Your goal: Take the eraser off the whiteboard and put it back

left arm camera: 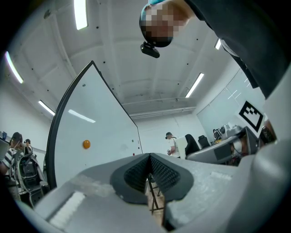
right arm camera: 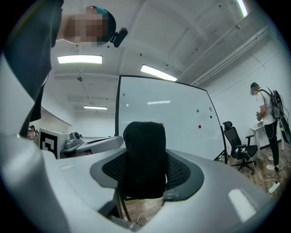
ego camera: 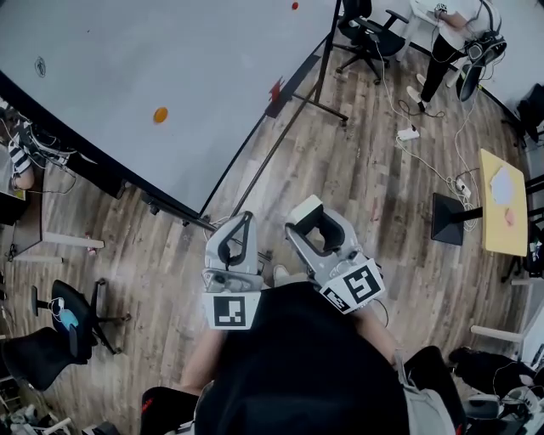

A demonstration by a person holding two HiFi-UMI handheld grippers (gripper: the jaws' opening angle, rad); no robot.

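The big whiteboard (ego camera: 170, 76) stands ahead of me to the left and also shows in the left gripper view (left arm camera: 100, 132) and the right gripper view (right arm camera: 168, 113). A black felt eraser (right arm camera: 144, 154) with a pale back (ego camera: 307, 207) stands upright between the pads of my right gripper (right arm camera: 144, 179), which is shut on it. That gripper (ego camera: 313, 223) is held level, well short of the board. My left gripper (ego camera: 246, 223) hangs beside it, its ribbed pads pressed together with nothing between them (left arm camera: 150, 159).
An orange magnet (ego camera: 161, 115) and a red one (ego camera: 295, 6) sit on the board. The board's black stand legs (ego camera: 319, 102) cross the wooden floor. Office chairs (ego camera: 367, 34), a person (ego camera: 446, 38), floor cables (ego camera: 425, 153) and a yellow table (ego camera: 501, 200) lie to the right.
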